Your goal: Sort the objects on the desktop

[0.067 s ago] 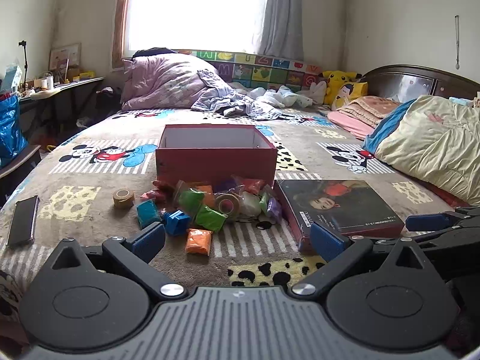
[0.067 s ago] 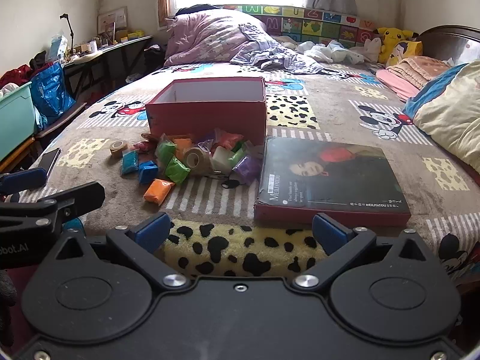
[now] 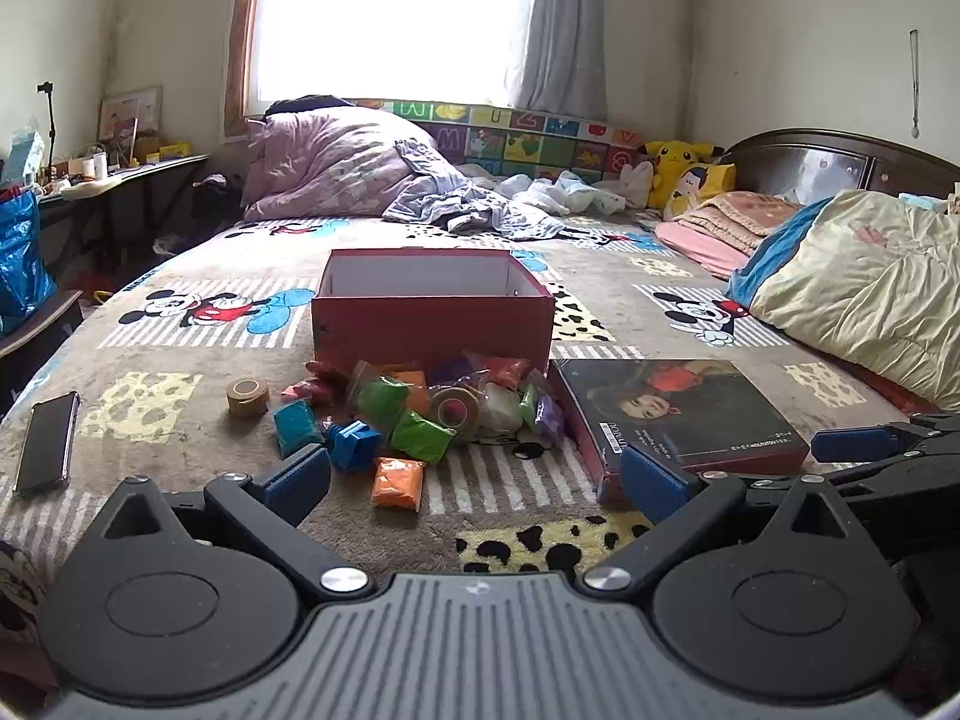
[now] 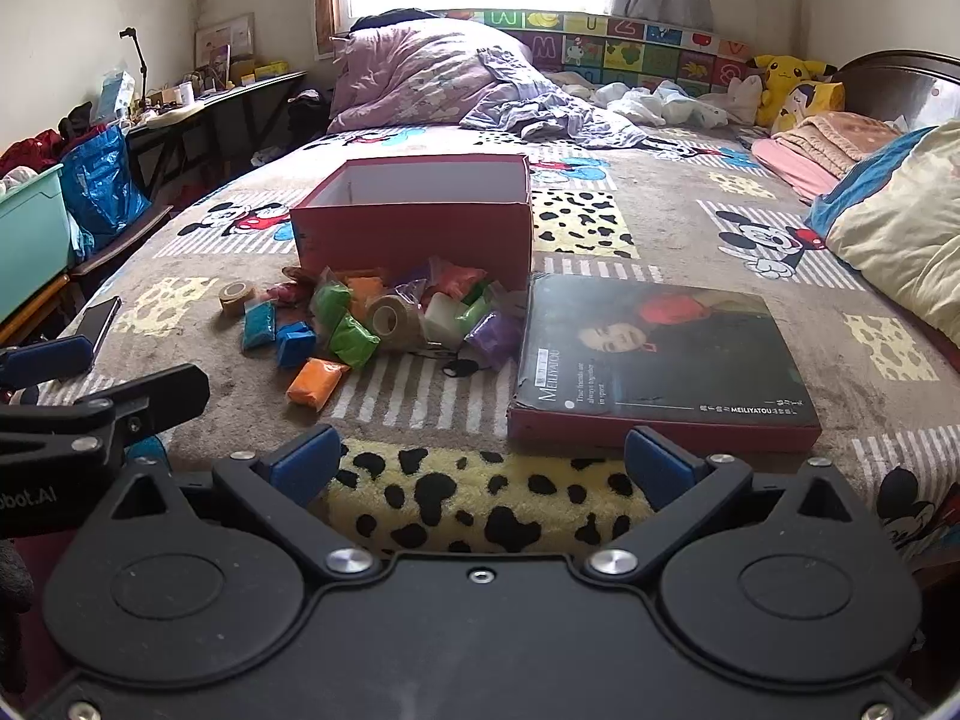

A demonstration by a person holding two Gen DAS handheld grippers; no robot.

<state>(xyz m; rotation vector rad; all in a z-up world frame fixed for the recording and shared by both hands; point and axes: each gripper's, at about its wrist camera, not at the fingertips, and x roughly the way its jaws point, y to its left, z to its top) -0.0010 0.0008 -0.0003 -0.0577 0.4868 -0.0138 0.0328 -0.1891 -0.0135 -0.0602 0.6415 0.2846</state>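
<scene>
An open red box (image 3: pixel 432 324) (image 4: pixel 414 234) stands on the bed. In front of it lies a pile of small coloured packets (image 3: pixel 414 414) (image 4: pixel 384 312), with an orange packet (image 3: pixel 397 482) (image 4: pixel 317 381) nearest me, a blue block (image 3: pixel 354 444), and tape rolls (image 3: pixel 247 396) (image 4: pixel 390 318). The box lid (image 3: pixel 678 414) (image 4: pixel 660 354), with a portrait print, lies flat to the right. My left gripper (image 3: pixel 474 480) is open and empty, short of the pile. My right gripper (image 4: pixel 480 465) is open and empty, near the lid's front edge.
A phone (image 3: pixel 48 441) (image 4: pixel 99 318) lies at the bed's left edge. Quilts and pillows (image 3: pixel 864 288) sit to the right and at the back (image 3: pixel 342 162). A desk (image 3: pixel 120 171), blue bag (image 4: pixel 102 186) and green bin (image 4: pixel 30 234) stand left of the bed.
</scene>
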